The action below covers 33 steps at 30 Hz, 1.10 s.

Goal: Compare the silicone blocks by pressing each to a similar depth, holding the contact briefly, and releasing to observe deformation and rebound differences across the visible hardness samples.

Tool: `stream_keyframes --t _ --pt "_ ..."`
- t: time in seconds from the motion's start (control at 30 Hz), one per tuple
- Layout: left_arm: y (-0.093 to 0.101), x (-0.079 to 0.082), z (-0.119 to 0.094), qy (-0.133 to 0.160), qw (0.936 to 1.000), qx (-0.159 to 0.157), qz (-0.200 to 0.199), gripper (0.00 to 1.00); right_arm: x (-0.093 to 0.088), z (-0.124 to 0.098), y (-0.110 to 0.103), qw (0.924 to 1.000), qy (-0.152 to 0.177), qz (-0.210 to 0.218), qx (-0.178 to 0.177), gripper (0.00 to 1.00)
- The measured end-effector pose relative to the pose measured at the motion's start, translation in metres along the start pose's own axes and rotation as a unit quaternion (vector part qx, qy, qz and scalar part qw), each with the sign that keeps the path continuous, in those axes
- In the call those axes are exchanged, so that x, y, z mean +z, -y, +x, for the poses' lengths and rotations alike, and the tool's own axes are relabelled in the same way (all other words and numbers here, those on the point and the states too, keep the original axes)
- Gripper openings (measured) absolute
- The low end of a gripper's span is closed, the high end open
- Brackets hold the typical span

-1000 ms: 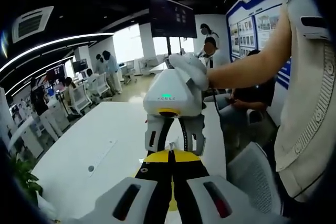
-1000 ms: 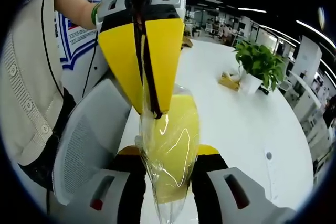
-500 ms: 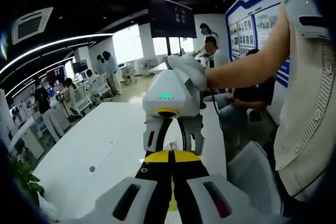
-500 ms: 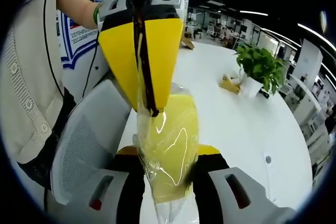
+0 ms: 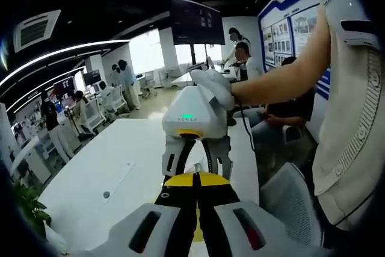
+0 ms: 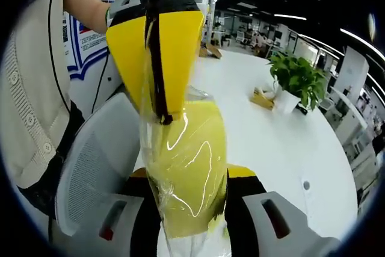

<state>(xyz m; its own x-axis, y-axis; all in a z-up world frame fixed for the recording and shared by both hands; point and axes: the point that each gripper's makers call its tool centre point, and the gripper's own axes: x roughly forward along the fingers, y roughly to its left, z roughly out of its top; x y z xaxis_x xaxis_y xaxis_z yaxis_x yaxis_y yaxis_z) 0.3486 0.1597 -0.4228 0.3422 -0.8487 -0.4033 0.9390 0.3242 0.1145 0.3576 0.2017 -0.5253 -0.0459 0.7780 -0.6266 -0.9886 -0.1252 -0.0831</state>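
Table (image 6: 283,142) white and long, chair (image 6: 99,167) at its near edge, left gripper (image 6: 157,73) and right gripper (image 5: 195,164) above that edge, both closed on yellow wrapped block (image 6: 186,173), plant (image 6: 298,76) further along table.

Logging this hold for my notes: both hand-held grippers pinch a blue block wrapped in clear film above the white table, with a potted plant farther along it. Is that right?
Not quite: the block is yellow, not blue, as the right gripper view shows. The rest holds: the left hand-held gripper and right hand-held gripper pinch it in clear film above the white table, with a potted plant farther along.
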Motion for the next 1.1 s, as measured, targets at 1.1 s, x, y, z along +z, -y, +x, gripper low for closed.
stream_keyframes --t 1.1 --pt "-0.005 -0.011 -0.009 0.010 0.9984 0.034 -0.045 0.00 -0.027 -0.030 -0.022 0.9761 0.069 0.192 -0.075 0.73"
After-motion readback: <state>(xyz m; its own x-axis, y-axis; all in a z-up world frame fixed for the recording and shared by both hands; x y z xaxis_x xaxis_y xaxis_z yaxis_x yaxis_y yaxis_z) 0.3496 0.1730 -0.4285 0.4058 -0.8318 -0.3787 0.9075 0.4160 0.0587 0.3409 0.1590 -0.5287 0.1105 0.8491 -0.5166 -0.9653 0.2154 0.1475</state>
